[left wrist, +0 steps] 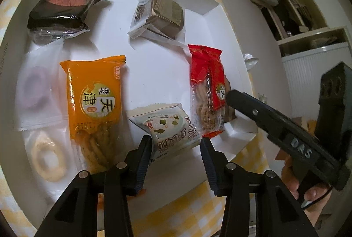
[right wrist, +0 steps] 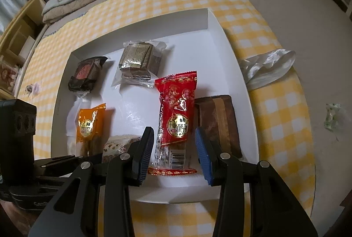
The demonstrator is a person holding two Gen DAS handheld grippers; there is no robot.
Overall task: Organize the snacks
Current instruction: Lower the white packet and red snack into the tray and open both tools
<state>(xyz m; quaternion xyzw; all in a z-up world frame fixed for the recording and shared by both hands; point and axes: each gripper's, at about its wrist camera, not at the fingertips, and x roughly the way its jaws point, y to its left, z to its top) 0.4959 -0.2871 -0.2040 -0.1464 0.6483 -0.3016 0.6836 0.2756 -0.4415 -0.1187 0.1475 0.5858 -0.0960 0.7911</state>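
While both our tongs gape wide and empty, the left tongs hover at the pale snack pack and the right tongs straddle the red packet, which lies flat in the white tray beside the brown bar.

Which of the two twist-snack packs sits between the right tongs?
The red pack, lying lengthwise between the open right tongs. The orange pack lies further left in the white tray.
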